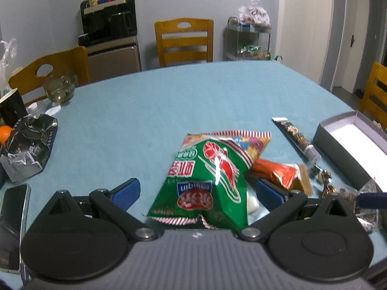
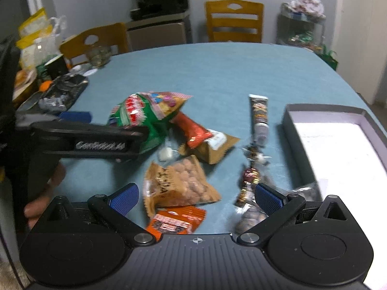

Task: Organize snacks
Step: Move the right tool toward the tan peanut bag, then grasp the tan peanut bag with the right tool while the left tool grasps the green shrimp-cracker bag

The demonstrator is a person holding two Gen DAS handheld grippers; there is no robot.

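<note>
- Left gripper (image 1: pixel 197 194): we hold it released, its blue pads wide apart, straddling the near end of the green snack bag (image 1: pixel 208 183). The bag lies straight ahead between the fingers, touching neither pad that we can see, its long axis running away from us toward the far side of the blue table (image 1: pixel 169 96).
- From the right wrist view we see this gripper coming in from the left, level with that bag (image 2: pixel 135 120); of the two hands it is clearly the nearer one.
- Under the bag's far corner we count one striped-edge packet (image 1: pixel 251 142), and to its right one orange-red packet (image 1: pixel 273 171) resting on one brown packet (image 2: pixel 215 147).
- Nearer to us lie one bag of round brown snacks (image 2: pixel 179 186) and one orange packet (image 2: pixel 174 222), both between the right gripper's fingers.
- Right gripper (image 2: pixel 196 197): also released, jaws spread, holding nothing; it hovers above those two packets.
- Right again, one long tube-shaped stick pack (image 2: pixel 259 116) points away from us, with a string of small wrapped candies (image 2: pixel 251 159) nearer; motion blur keeps us from counting them.
- Far right, one open grey box (image 2: pixel 290 123) sits empty, which we judge to be where the snacks go, well apart from the green bag.
</note>
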